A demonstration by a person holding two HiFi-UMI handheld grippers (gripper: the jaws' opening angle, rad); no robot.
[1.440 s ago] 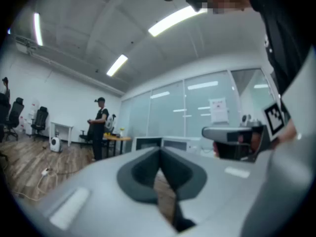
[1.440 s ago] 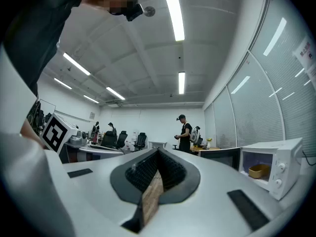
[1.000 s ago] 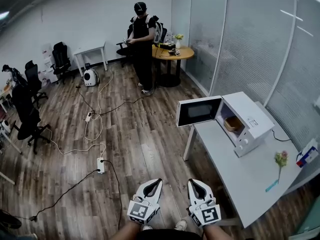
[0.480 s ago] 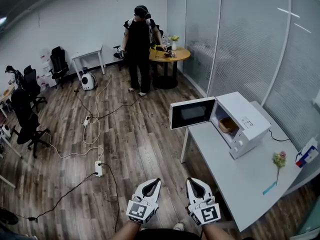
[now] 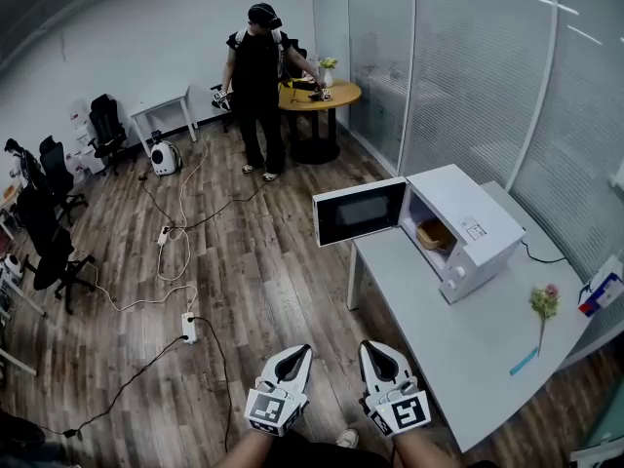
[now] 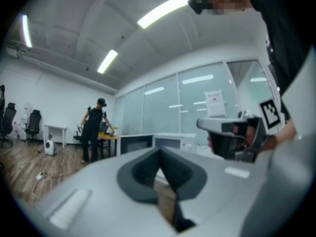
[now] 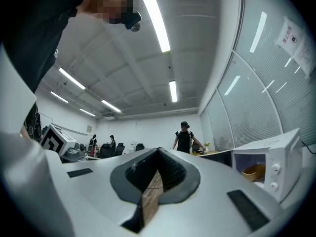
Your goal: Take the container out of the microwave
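A white microwave (image 5: 475, 227) stands on the long white table (image 5: 458, 344) at the right, its door (image 5: 359, 213) swung open to the left. Inside sits a tan container (image 5: 434, 234), also seen in the right gripper view (image 7: 254, 171). My left gripper (image 5: 301, 352) and right gripper (image 5: 373, 348) are held side by side at the bottom of the head view, over the wood floor and well short of the microwave. Both are shut with nothing between the jaws (image 6: 159, 150) (image 7: 159, 151). The microwave (image 6: 170, 141) shows small and far in the left gripper view.
A person (image 5: 257, 86) in black stands by a round wooden table (image 5: 317, 96) at the back. Cables and a power strip (image 5: 188, 327) cross the floor. Office chairs (image 5: 49, 232) line the left. A flower (image 5: 542, 305) and a box (image 5: 600, 295) lie on the table's right; a glass wall runs behind.
The table and microwave have slid left and nearer in the head view. Both grippers keep their place at the bottom, still shut. The person at the back has shifted left.
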